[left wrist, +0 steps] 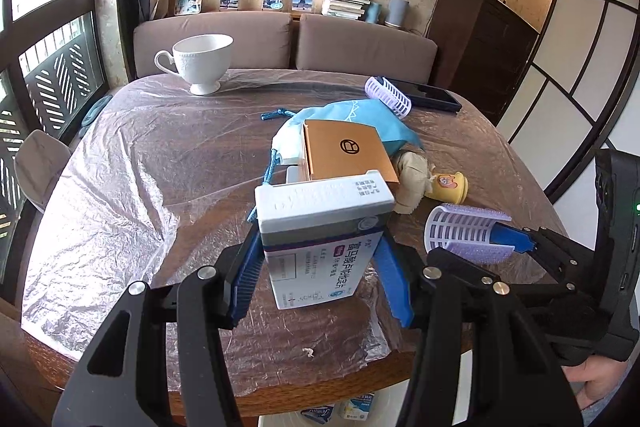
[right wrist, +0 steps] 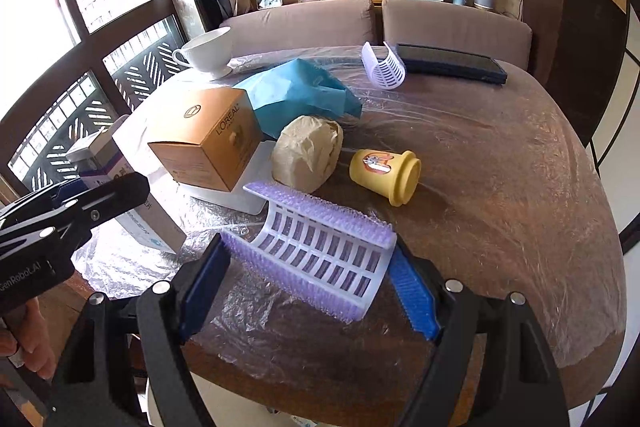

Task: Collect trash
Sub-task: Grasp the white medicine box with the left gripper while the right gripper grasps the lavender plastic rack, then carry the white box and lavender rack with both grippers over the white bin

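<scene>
My left gripper (left wrist: 320, 267) is shut on a white medicine box (left wrist: 320, 235) with purple print, held near the table's front edge; the box also shows in the right wrist view (right wrist: 120, 183). My right gripper (right wrist: 308, 275) is shut on a purple-and-white hair roller half (right wrist: 320, 251), seen in the left wrist view too (left wrist: 464, 233). Behind them lie an orange L'Oreal box (right wrist: 208, 143) on a flat white box (right wrist: 240, 195), a crumpled beige paper ball (right wrist: 308, 155), a yellow toy cup (right wrist: 384, 175) on its side and a blue pouch (right wrist: 296, 95).
The brown table (right wrist: 500, 187) is covered in clear plastic film. A white teacup (left wrist: 202, 61), a second roller half (right wrist: 382, 65) and a dark flat case (right wrist: 452, 63) sit at the back. A white bin (left wrist: 320, 417) shows below the front edge. A sofa stands behind.
</scene>
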Tool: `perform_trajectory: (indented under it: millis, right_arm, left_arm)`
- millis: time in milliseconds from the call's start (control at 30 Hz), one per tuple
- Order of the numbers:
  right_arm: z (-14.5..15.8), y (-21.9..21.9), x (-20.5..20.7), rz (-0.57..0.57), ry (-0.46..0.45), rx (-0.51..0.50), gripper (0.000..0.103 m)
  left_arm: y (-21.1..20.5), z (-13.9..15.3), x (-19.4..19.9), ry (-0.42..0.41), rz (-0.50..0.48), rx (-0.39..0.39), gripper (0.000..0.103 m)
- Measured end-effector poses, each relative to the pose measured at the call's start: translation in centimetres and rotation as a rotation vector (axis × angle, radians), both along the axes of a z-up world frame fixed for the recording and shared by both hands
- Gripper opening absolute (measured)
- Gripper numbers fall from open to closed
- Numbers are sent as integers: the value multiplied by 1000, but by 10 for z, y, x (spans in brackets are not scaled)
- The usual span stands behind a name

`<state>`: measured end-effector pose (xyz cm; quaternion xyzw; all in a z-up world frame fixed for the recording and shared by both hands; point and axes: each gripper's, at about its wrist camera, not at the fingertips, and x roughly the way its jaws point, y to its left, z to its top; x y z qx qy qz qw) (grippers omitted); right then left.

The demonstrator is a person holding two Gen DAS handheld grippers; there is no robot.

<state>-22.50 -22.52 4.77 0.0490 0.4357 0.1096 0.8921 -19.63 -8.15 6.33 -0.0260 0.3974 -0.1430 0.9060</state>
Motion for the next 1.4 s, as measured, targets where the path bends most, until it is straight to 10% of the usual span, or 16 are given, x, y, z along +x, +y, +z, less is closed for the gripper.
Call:
perform_trajectory:
  millis: [1400]
  right_arm:
    - [22,-10,-61,-99,-16,8,77]
  left_arm:
    - [-7,-5,-45,22,-55,14,55]
